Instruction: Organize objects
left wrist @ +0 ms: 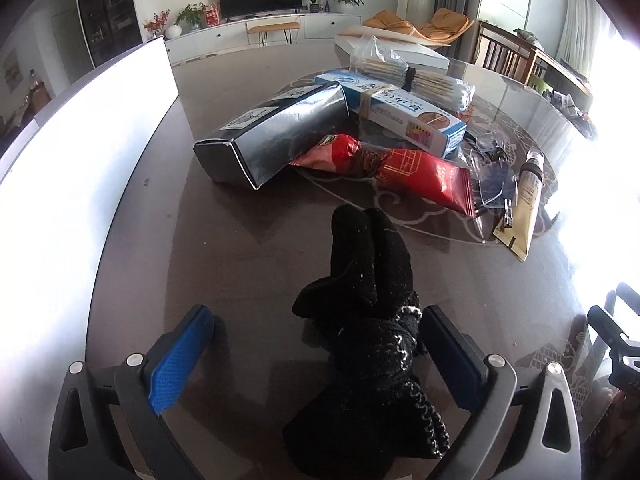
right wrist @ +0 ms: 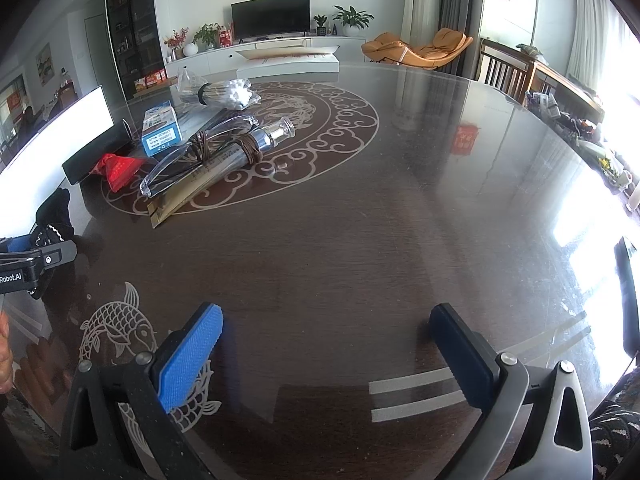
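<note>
A black knitted cloth item [left wrist: 372,320] lies on the dark table between the fingers of my left gripper [left wrist: 316,344], which is open around it; the right finger looks close to it or touching. Beyond it lies a pile: a silver-black box [left wrist: 272,136], a red snack packet [left wrist: 400,168], a blue-white box [left wrist: 392,108], a bag of cotton swabs [left wrist: 416,76], clear glasses [left wrist: 492,176] and a beige tube [left wrist: 524,200]. My right gripper [right wrist: 326,344] is open and empty over bare table. In its view the pile [right wrist: 192,148] is at far left and the black cloth [right wrist: 54,216] at the left edge.
A white board [left wrist: 80,152] stands along the left side of the table. A flat white box [left wrist: 400,50] lies at the far edge. Chairs [left wrist: 516,56] stand at the far right. The left gripper's body [right wrist: 24,264] shows at the left edge of the right wrist view.
</note>
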`<control>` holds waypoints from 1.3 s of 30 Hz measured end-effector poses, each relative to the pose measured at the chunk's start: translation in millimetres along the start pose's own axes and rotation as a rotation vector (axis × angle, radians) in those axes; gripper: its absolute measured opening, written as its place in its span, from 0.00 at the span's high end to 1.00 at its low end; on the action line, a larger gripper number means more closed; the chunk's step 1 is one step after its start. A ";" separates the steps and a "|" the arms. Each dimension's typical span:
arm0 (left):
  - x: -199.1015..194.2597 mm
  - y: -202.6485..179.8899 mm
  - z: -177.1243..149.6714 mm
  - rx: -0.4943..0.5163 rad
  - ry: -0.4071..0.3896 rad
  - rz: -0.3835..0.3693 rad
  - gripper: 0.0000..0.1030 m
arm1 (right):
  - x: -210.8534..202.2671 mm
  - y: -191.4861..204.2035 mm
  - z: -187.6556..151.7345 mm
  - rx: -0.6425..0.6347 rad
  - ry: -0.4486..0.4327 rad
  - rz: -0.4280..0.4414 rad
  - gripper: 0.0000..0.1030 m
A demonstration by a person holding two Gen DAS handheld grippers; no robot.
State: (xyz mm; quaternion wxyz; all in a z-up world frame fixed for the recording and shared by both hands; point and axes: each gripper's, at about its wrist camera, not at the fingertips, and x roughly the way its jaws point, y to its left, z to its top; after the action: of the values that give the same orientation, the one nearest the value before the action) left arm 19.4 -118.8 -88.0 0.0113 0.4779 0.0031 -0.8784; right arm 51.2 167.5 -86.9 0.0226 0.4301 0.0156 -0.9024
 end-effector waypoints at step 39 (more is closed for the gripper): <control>3.4 -1.1 3.9 -0.004 -0.019 -0.003 0.00 | 43.3 34.7 69.8 -0.155 0.081 0.099 0.57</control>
State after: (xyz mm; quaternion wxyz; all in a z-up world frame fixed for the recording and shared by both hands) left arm 14.3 -117.8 -88.7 0.0111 0.4696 0.0052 -0.8828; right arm -28.2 128.4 -76.9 0.0999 0.4633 0.0650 -0.8781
